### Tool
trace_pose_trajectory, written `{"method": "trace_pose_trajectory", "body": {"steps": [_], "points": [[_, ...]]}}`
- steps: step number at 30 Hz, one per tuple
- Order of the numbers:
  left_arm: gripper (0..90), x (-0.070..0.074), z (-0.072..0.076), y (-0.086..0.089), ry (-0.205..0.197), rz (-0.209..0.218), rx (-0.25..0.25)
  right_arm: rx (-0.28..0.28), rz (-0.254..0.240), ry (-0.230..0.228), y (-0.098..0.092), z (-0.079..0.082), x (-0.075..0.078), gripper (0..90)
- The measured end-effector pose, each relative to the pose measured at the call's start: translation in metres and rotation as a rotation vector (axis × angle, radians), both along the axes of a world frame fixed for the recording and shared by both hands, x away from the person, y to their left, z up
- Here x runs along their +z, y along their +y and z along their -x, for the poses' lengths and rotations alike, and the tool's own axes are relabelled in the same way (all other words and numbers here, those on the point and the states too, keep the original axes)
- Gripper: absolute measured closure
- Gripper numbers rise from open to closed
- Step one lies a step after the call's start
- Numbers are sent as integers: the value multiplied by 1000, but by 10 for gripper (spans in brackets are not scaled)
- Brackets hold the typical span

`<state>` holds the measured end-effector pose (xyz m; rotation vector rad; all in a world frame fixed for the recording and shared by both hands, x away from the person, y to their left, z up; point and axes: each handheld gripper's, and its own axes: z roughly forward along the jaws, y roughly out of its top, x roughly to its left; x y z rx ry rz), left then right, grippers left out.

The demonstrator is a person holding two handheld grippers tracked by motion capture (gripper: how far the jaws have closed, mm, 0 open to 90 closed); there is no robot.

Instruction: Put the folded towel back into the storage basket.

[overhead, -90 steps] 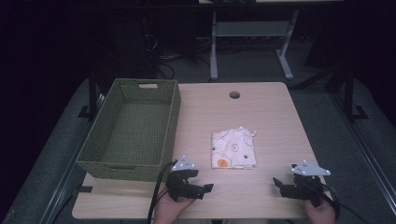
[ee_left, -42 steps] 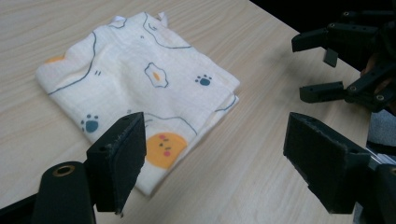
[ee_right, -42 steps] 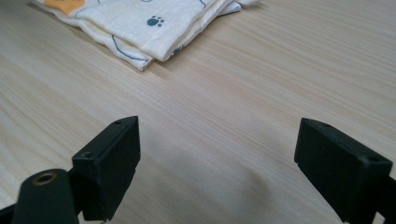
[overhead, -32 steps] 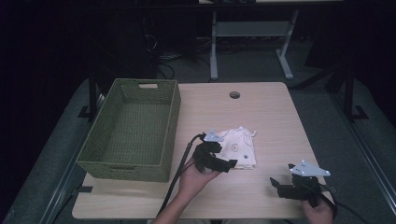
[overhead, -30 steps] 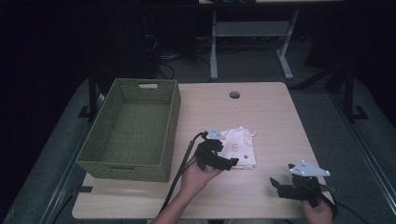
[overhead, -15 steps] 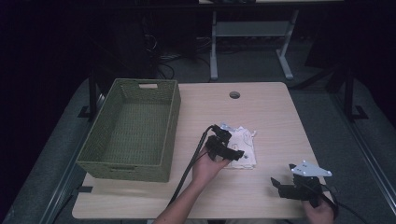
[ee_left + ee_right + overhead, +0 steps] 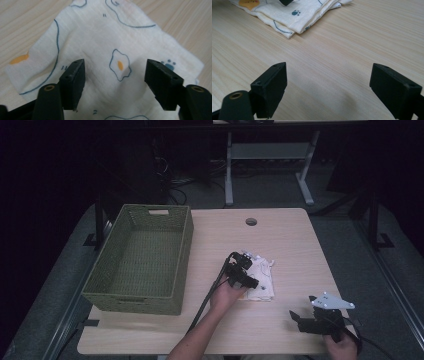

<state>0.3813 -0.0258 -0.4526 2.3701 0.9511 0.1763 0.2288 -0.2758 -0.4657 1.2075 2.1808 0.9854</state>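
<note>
My table [image 7: 280, 235] is a pale wood top, and its biggest load is the green woven basket [image 7: 141, 257] on my left side, standing upright with its long axis running away from me.

Right of the basket, near the middle of the table, lies the cloth [image 7: 261, 279]. It is a cream cloth folded flat into a rough rectangle, printed with fried eggs and small blue paw marks. In the high view its long axis runs away from me, roughly in line with the basket's, with a ragged end pointing toward the far edge and a squarer end toward me. In my right gripper view the cloth [image 7: 294, 15] shows its stacked folded edges, which face my right hand, and it lies flat on the wood.

My left gripper [image 7: 242, 271] is over the cloth's left part, pointing down at it. In my left gripper view the cloth [image 7: 112, 45] lies under and between the jaws, with one egg print between them. The jaws have just been closing, yet they stand spread, one on each side of a patch of cloth, and I cannot tell whether their tips touch the fabric.

My right gripper [image 7: 305, 321] is at the near right corner, well apart from the cloth, with its jaws wide apart over bare wood.
</note>
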Motion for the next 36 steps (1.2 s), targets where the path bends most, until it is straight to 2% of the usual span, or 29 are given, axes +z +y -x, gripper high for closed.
{"method": "trace_pose_trajectory", "body": {"steps": [1, 2, 3, 5, 6, 7, 11, 12, 14, 18, 21, 24, 26, 29, 30, 31, 34, 36], "points": [[361, -1, 1, -1, -11, -4, 0, 2, 2, -1, 0, 0, 0, 139], [398, -1, 2, -2, -39, -26, -3, 0, -2, 0, 0, 0, 0, 139], [413, -1, 2, -2, -39, -26, -3, 0, -2, 0, 0, 0, 0, 139], [436, -2, 6, -4, -83, -59, -17, 2, 0, -4, 0, 0, 1, 139], [475, -3, 7, -4, -94, -55, -21, 2, -2, -3, 0, 0, 0, 139], [549, -3, 8, -4, -97, -53, -21, 3, 0, 3, 1, 0, 0, 139], [649, -3, 7, -2, -109, -43, -21, 2, -2, 6, 2, 0, 0, 139], [649, -4, 7, -1, -113, -37, -18, 4, -2, 4, 2, 0, 0, 139], [727, -4, 6, 1, -120, -31, -20, 5, -3, 5, 2, 0, 0, 139], [770, -5, 5, 4, -132, -27, -25, 7, 4, 7, 3, 0, 0, 139], [781, -5, 2, 5, -113, -12, -28, 9, 7, 9, 3, 0, -1, 139], [781, -4, -5, 11, -52, 32, -21, 8, 0, 14, 2, 0, -2, 139], [781, -4, -7, 12, -35, 45, -15, 6, 1, 14, 2, 0, -2, 139], [785, -2, -7, 14, -17, 40, -13, 2, -4, 12, 1, 0, -1, 139], [788, -1, -7, 17, 9, 55, -12, -7, -12, 15, 0, 0, -1, 139], [792, -1, -7, 17, 9, 55, -12, -7, -12, 15, 0, 0, -1, 139], [802, 6, -5, 26, 50, 114, -8, -9, -19, 7, -1, 2, 0, 139], [803, 12, -3, 31, 59, 147, -8, -12, -17, 5, -1, 3, 0, 139]]}}
